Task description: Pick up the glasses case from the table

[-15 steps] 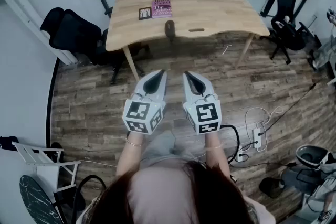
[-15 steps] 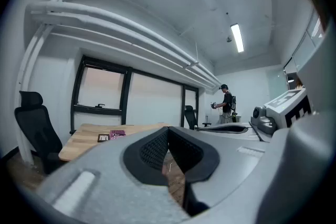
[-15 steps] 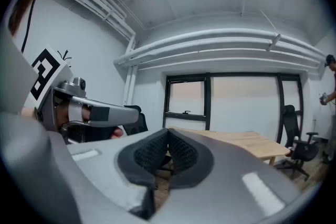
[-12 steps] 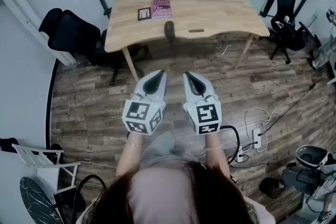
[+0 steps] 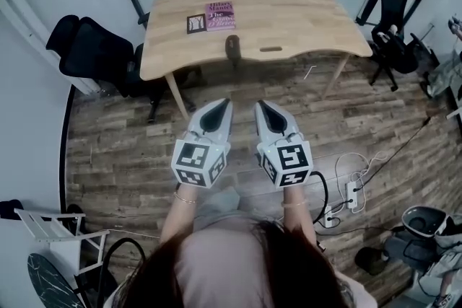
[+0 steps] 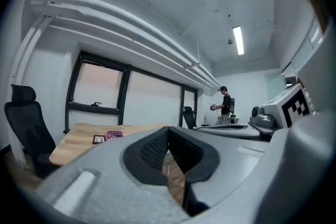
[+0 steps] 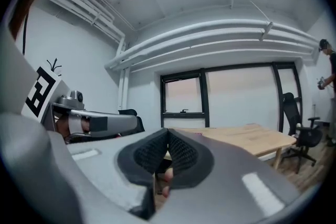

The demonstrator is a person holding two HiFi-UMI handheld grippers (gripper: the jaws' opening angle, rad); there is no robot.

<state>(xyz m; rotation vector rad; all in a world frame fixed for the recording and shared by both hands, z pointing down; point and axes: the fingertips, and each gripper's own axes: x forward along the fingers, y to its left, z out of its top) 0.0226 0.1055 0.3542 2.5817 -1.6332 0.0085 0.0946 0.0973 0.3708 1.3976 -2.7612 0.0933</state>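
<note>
The glasses case [image 5: 232, 46], a dark oblong, lies at the front edge of the wooden table [image 5: 310, 18] in the head view. My left gripper [image 5: 225, 102] and right gripper [image 5: 260, 104] hang side by side over the floor, well short of the table and level, both pointing toward it. Both are shut with nothing in them. In the left gripper view the left gripper's [image 6: 168, 128] black pads meet at the tip; the right gripper's [image 7: 167, 131] pads meet likewise in the right gripper view. Neither gripper view shows the case.
A purple book [image 5: 220, 15] and a dark card [image 5: 195, 23] lie on the table's far left. Black office chairs stand at the left [image 5: 94, 54] and right [image 5: 393, 40]. Cables and a power strip [image 5: 354, 191] lie on the wood floor. A person [image 6: 226, 105] stands far off.
Both grippers have shifted slightly lower and to the right in the head view, still shut and side by side. The table sits a touch larger in the picture.
</note>
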